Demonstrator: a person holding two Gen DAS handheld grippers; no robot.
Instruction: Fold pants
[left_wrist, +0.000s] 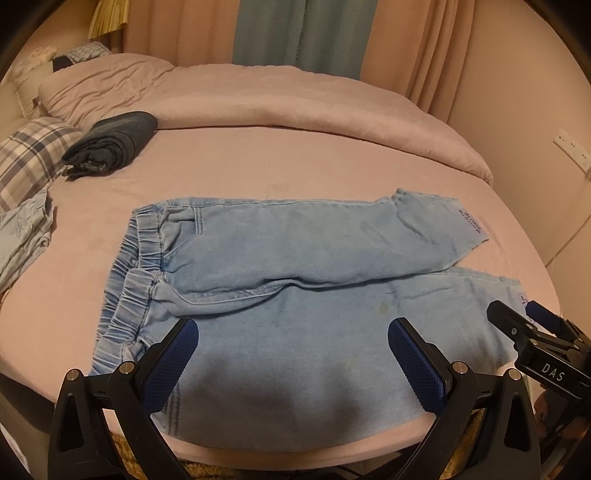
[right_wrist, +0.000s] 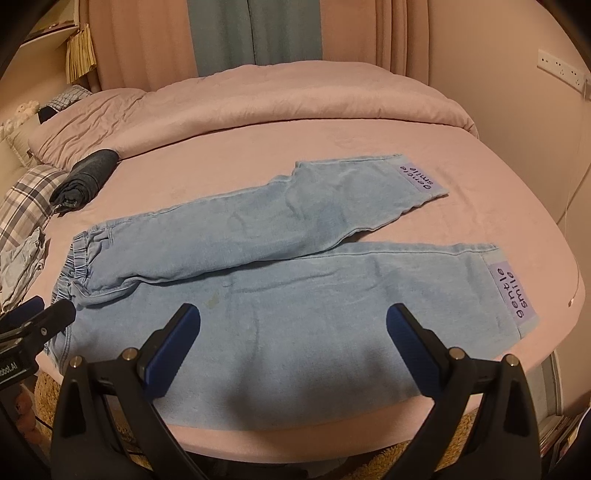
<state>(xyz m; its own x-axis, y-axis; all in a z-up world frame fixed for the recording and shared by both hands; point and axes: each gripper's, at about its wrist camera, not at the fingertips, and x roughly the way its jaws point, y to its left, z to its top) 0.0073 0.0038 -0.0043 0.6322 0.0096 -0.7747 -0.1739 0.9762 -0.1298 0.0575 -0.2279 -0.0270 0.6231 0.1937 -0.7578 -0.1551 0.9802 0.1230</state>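
Note:
Light blue denim pants (left_wrist: 280, 266) (right_wrist: 295, 258) lie flat on the pink bed, elastic waistband (left_wrist: 129, 273) to the left, legs running right. The far leg angles away; both cuffs carry a purple "gentle smile" patch (right_wrist: 511, 291). My left gripper (left_wrist: 293, 354) hovers open over the near leg close to the bed's front edge, nothing between its blue pads. My right gripper (right_wrist: 293, 339) is open too, over the near leg further toward the cuff. Each gripper shows at the edge of the other's view: the right one (left_wrist: 524, 321), the left one (right_wrist: 48, 314).
A rolled dark garment (left_wrist: 110, 144) sits at the back left beside a plaid pillow (left_wrist: 26, 158). A crumpled light blue cloth (left_wrist: 22, 236) lies at the left edge. A pink duvet (left_wrist: 277, 96) is bunched along the back. Curtains hang behind; a wall with sockets (right_wrist: 561, 68) stands right.

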